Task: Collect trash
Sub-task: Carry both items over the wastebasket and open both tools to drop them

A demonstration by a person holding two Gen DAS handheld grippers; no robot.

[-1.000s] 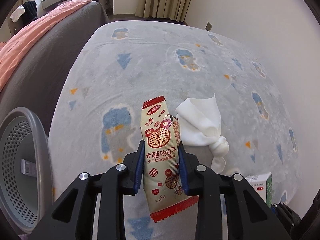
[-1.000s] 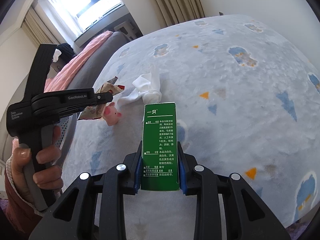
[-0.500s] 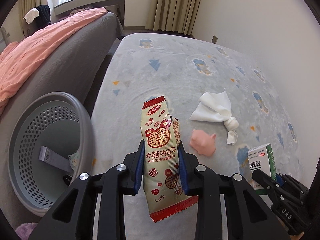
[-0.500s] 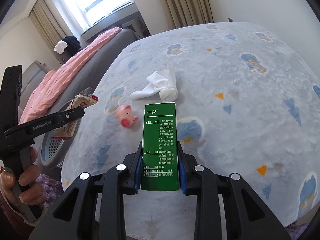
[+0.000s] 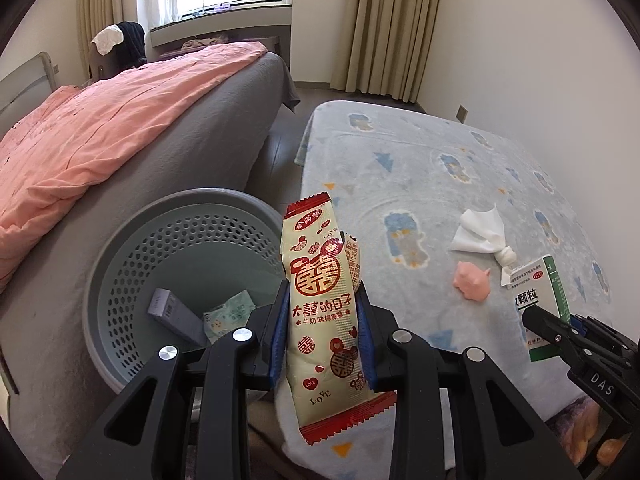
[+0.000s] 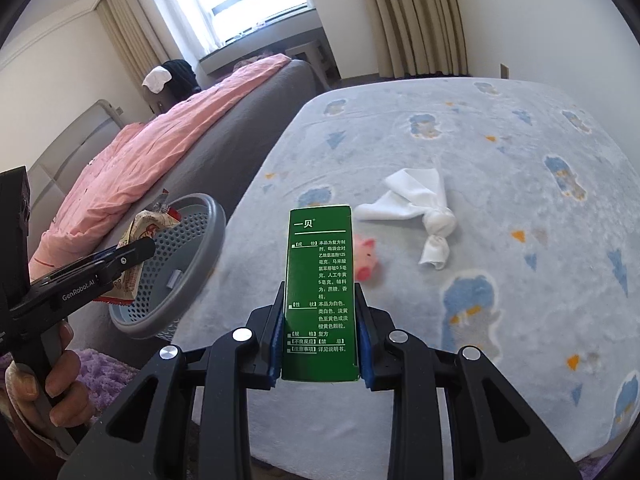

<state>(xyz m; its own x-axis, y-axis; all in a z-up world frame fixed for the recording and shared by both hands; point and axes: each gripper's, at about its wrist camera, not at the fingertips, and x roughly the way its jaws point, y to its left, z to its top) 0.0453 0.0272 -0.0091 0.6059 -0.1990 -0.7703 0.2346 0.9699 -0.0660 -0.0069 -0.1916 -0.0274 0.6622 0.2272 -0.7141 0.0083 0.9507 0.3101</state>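
My left gripper (image 5: 322, 312) is shut on a cream and red snack wrapper (image 5: 320, 276), held upright beside the rim of the grey perforated trash basket (image 5: 132, 232). The basket holds a grey box (image 5: 172, 314) and a small packet (image 5: 230, 312). My right gripper (image 6: 320, 320) is shut on a green medicine box (image 6: 320, 280) above the bed's near edge. The box also shows in the left wrist view (image 5: 538, 304). The left gripper (image 6: 132, 252) with the wrapper (image 6: 140, 248) hangs over the basket (image 6: 200, 256) in the right wrist view.
A knotted white tissue (image 6: 420, 208) and a pink pig toy (image 6: 366, 264) lie on the light blue patterned blanket (image 6: 500, 152). A grey bed with a pink quilt (image 5: 100, 120) stands left of the basket. A purple rug (image 6: 100, 376) lies below.
Both grippers have pulled back and swung left toward the basket with their loads. The basket has come further into the left wrist view, and its contents now show.
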